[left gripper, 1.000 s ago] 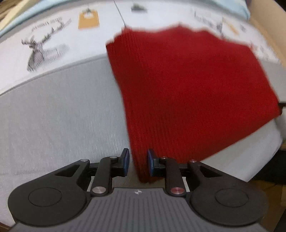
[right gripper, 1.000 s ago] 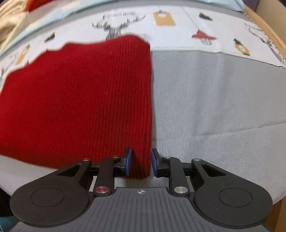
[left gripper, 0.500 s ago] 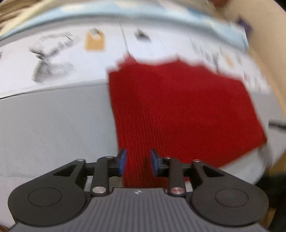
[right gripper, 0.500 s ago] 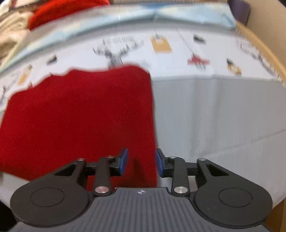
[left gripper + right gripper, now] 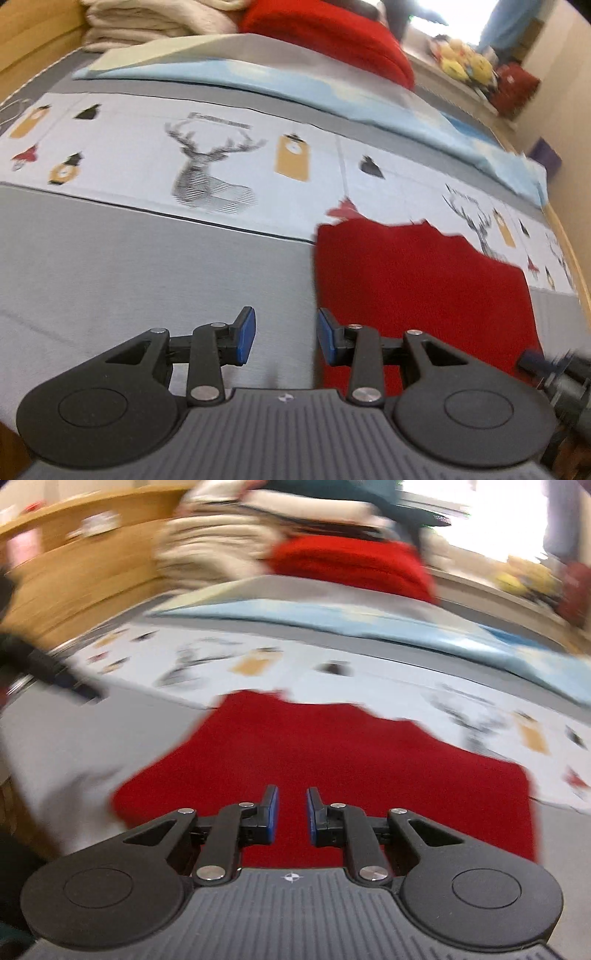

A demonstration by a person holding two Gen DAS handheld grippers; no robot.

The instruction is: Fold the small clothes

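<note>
Both tongs have let go of the red knit (image 5: 421, 280): left tongs (image 5: 284, 336) spread empty, right tongs (image 5: 291, 814) closing on nothing.

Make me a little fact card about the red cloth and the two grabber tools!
cloth: red knit, folded, lying flat on the bed cover
left tool: open, holding nothing, over the grey cover beside the cloth's left edge
right tool: closing, nothing between its pads, above the cloth
behind: cream blankets and a red pile
</note>
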